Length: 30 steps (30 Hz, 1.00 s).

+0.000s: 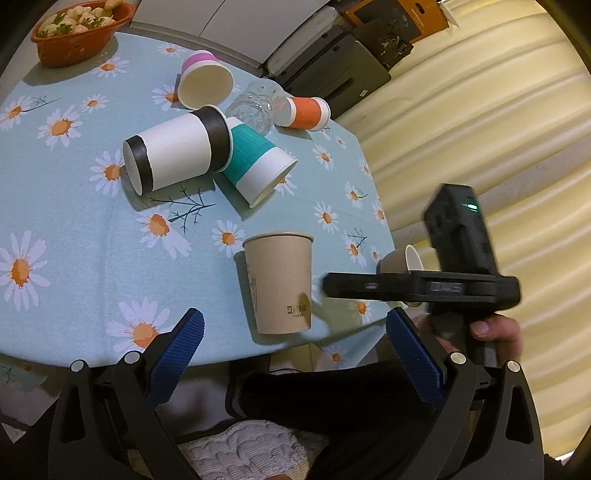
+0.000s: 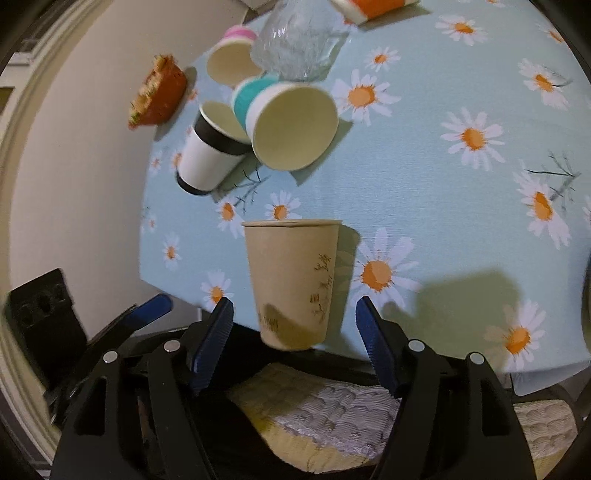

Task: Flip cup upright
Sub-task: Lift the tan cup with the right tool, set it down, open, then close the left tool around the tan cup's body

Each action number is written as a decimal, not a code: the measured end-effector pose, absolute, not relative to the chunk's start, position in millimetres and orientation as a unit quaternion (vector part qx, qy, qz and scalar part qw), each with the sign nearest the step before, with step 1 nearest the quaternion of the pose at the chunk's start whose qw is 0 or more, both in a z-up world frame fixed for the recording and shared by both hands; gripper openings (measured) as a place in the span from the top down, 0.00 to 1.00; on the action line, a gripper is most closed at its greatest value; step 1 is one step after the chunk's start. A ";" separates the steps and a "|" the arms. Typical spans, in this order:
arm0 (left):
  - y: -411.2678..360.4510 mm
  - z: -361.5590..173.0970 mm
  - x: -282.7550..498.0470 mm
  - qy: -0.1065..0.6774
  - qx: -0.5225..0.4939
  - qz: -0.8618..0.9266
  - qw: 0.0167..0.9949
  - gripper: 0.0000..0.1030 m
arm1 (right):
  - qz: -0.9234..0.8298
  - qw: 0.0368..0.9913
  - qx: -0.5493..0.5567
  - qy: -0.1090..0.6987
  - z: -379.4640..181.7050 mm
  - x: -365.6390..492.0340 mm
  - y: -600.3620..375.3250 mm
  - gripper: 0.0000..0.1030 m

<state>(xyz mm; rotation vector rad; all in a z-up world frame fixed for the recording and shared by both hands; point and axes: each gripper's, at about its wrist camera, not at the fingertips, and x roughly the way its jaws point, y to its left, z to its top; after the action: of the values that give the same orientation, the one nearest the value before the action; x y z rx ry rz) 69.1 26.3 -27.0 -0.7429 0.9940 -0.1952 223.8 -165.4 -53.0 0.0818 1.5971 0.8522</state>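
A tan paper cup stands upright, mouth up, near the front edge of the daisy tablecloth; it also shows in the right wrist view. My left gripper is open and empty, its blue pads just short of the cup. My right gripper is open, its pads either side of the cup's base but apart from it. The right gripper's body shows at the right of the left wrist view.
Several cups lie on their sides behind: black-banded, teal, pink, orange, plus a glass. A small tan cup lies by the right edge. An orange bowl stands at far left.
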 end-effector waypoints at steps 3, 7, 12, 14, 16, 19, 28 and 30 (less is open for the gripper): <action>25.1 -28.2 75.8 0.472 -0.346 -0.086 0.806 0.07 | 0.373 0.634 0.061 0.675 -34.3 223.1 -187.8 0.33; 19.6 -37.1 94.0 0.494 -0.337 -0.073 0.798 0.08 | 0.373 0.669 0.094 0.636 -11.0 218.4 -224.7 0.32; 7.6 -59.4 123.1 0.533 -0.324 -0.054 0.780 0.08 | 0.372 0.699 0.111 0.600 -2.1 204.7 -256.7 0.32; -1.7 -66.4 133.0 0.551 -0.309 -0.046 0.774 0.08 | 0.380 0.697 0.129 0.594 -4.9 196.4 -269.4 0.32; -12.4 -71.9 142.3 0.565 -0.294 -0.042 0.769 0.09 | 0.379 0.700 0.139 0.589 -9.1 189.8 -278.0 0.32; -23.5 -74.8 151.6 0.581 -0.274 -0.033 0.766 0.16 | 0.384 0.694 0.142 0.592 -16.1 180.7 -282.0 0.32; -38.4 -82.4 166.3 0.613 -0.232 0.003 0.755 0.42 | 0.414 0.680 0.134 0.590 -19.8 160.8 -277.7 0.32; -42.0 -80.5 166.7 0.614 -0.219 0.007 0.758 0.43 | 0.417 0.681 0.131 0.587 -20.2 158.4 -275.6 0.32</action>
<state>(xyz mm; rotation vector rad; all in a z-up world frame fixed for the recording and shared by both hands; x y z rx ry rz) 166.7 -42.0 -80.5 -0.4767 1.3379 0.0157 158.4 -275.6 -20.2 0.2941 1.3169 0.9365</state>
